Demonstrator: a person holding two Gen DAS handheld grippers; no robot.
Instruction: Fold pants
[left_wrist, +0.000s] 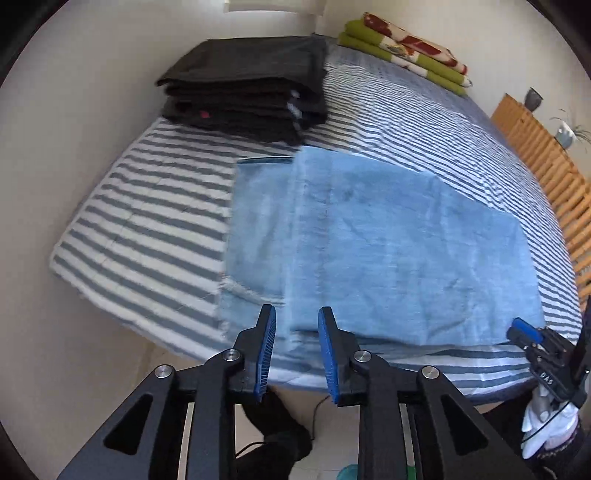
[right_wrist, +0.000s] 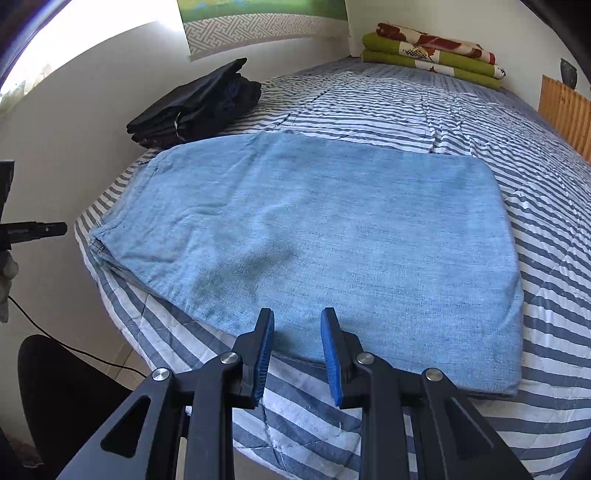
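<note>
My left claw (left_wrist: 296, 325) is spread, its blue pads apart with nothing between them, poised just over the near edge of the bed (left_wrist: 147, 206) above the near hem of the folded pants (left_wrist: 388, 251). My right claw (right_wrist: 297, 326) is likewise spread and empty, hanging above the near edge of the same light blue denim pants (right_wrist: 314, 236).

The pants lie flat on the striped bedcover, folded over into a broad rectangle along the near side of the bed. From the left wrist view a lower layer with a waistband and pocket seam sticks out to the left past the top layer. From the right wrist view the far right corner is square and the left end tapers toward the bed's left edge.

To the right of the pants the striped cover runs bare out to the bed's right side, and a wide bare stretch lies beyond them toward the far end. At the far left corner sits a stack of folded dark garments (right_wrist: 195, 103), apart from the pants. At the far end rests a folded green floral blanket (right_wrist: 432, 55). A slatted wooden rail (left_wrist: 546, 177) borders the bed's right edge.

In the left wrist view my other claw shows at lower right, marked with small white characters too blurred to read for certain. A black cable (right_wrist: 74, 347) trails off the near left edge.
</note>
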